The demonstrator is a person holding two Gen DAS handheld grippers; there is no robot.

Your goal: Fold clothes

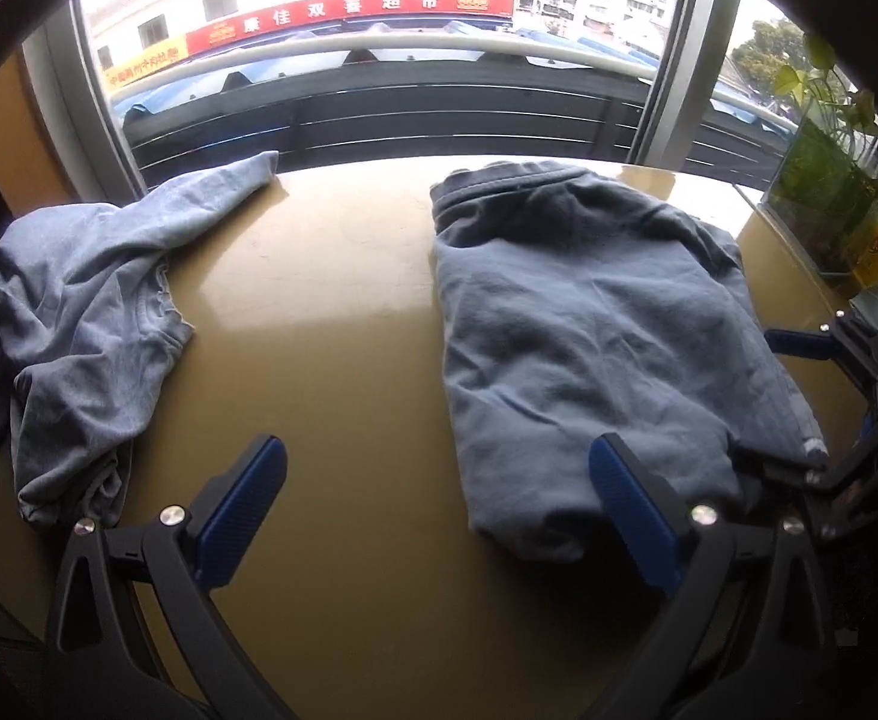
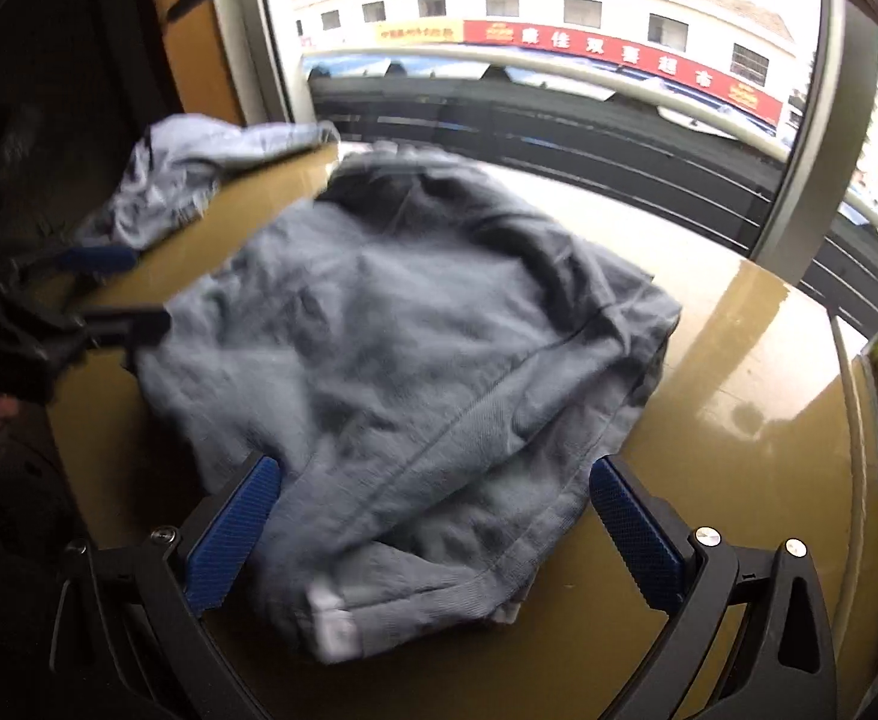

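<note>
**Lying folded on the table, long axis toward the window**

Left wrist view: the folded blue-grey garment (image 1: 589, 330) stretches from the near table (image 1: 330, 312) edge toward the window; left gripper (image 1: 439, 486) fingers spread wide, empty. A crumpled light garment (image 1: 84, 312) lies well apart, leftward.

Right wrist view: right gripper (image 2: 432, 510) fingers wide apart, flanking the garment's near hem.

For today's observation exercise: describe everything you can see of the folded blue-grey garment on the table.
The folded blue-grey cotton-looking garment lies flat on the glossy tan table, a rough rectangle with creases, a stitched seam and a dark collar at the window end. The open right claw straddles its near hem; the open left claw is beside its corner.
</note>
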